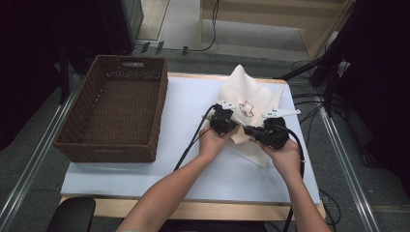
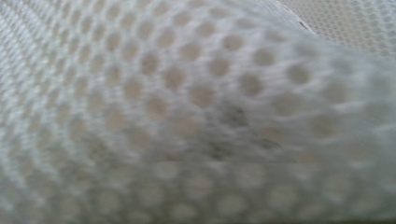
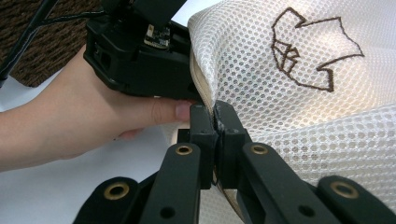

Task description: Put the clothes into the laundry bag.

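The desk [image 1: 145,174], covered in white, carries a brown wicker basket [image 1: 116,108] on its left side, well apart from the work. On the right half lies a cream mesh bag [image 1: 249,94] with a dark stitched emblem [image 1: 247,108]; its far corner is lifted into a peak while its near edge rests on the desk. Both hands meet at the bag's near-left edge. The right gripper [image 3: 215,122] has its two black jaws pressed together on a fold of the mesh, the emblem [image 3: 310,51] lying just beyond them. The left gripper [image 1: 223,121] sits just beside it, against the same edge; its own camera sees blurred mesh [image 2: 196,112] pressed close, so I cannot tell how its jaws stand.
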The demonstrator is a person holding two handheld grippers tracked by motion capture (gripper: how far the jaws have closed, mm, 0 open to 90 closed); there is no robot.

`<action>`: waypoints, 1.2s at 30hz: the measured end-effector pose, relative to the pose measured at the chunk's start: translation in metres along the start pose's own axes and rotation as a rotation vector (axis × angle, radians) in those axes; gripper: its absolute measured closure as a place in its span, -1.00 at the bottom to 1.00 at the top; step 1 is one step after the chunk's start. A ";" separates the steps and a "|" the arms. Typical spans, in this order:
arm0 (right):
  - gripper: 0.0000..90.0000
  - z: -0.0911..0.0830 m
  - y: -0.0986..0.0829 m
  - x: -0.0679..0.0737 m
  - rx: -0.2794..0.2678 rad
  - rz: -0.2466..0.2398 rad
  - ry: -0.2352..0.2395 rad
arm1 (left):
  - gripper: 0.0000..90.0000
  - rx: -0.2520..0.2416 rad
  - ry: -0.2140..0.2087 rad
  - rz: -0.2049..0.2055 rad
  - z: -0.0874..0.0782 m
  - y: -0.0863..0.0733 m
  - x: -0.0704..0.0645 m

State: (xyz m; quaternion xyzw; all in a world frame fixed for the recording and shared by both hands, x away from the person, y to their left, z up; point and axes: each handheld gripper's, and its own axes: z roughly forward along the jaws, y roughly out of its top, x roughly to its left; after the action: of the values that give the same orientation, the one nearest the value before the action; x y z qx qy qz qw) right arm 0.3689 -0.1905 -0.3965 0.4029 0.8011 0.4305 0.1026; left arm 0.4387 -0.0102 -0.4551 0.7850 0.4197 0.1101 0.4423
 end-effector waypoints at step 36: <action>0.99 -0.002 -0.001 -0.005 -0.008 0.020 -0.015 | 0.00 0.149 -0.247 0.124 -0.053 -0.037 -0.037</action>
State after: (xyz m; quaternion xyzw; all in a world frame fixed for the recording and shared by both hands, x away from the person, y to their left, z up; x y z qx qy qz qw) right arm 0.3705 -0.1953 -0.3967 0.4137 0.7945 0.4318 0.1057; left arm 0.3657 0.0032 -0.4458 0.8476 0.3199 0.0085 0.4233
